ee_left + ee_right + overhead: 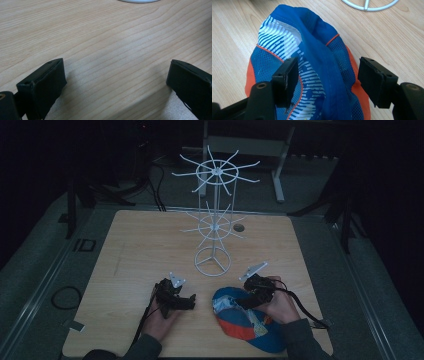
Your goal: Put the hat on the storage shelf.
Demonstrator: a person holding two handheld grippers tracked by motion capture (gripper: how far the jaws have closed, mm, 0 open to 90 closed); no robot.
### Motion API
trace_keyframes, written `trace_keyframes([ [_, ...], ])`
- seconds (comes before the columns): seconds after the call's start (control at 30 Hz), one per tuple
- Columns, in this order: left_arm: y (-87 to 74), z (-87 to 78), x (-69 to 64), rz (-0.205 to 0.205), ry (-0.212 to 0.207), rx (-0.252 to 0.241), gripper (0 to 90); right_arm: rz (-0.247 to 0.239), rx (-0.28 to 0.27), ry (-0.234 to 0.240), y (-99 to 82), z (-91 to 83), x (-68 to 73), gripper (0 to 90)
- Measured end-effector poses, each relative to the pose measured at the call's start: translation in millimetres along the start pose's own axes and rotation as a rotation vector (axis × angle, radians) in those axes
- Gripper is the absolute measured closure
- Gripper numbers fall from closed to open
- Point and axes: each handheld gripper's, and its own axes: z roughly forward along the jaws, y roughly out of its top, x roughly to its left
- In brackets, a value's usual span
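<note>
A blue, white and orange cap (242,317) lies crumpled on the wooden table (145,250) near its front edge. My right gripper (250,296) hovers just over the cap, open, its jaws straddling the blue ridge of the cap (317,57) without closing on it. My left gripper (186,302) rests low on the table to the left of the cap, open, with bare wood between its jaws (115,82). A white wire rack (215,210) with two tiers of radiating hooks stands behind both grippers.
The rack's ring base (213,260) sits just beyond the grippers; its edge shows in the left gripper view as a white rim (138,1) and in the right gripper view as a ring (369,5). A small round hole (239,227) lies near the table's back.
</note>
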Motion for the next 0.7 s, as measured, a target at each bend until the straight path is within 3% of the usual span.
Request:
trace_keyframes([
  [0.57, -0.1, 0.1, 0.0, 0.0, 0.001, -0.001, 2.6, -0.021, 0.075, 0.044, 3.1, 19.7, -1.7, 38.3],
  [0.67, -0.1, 0.1, 0.0, 0.0, 0.001, -0.001, 2.6, -0.023, 0.085, 0.051, 3.2, 22.0, -1.4, 40.8],
  [0.7, -0.1, 0.1, 0.0, 0.0, 0.001, -0.001, 2.6, -0.025, 0.102, 0.059, 3.3, 23.8, -1.5, 45.7],
])
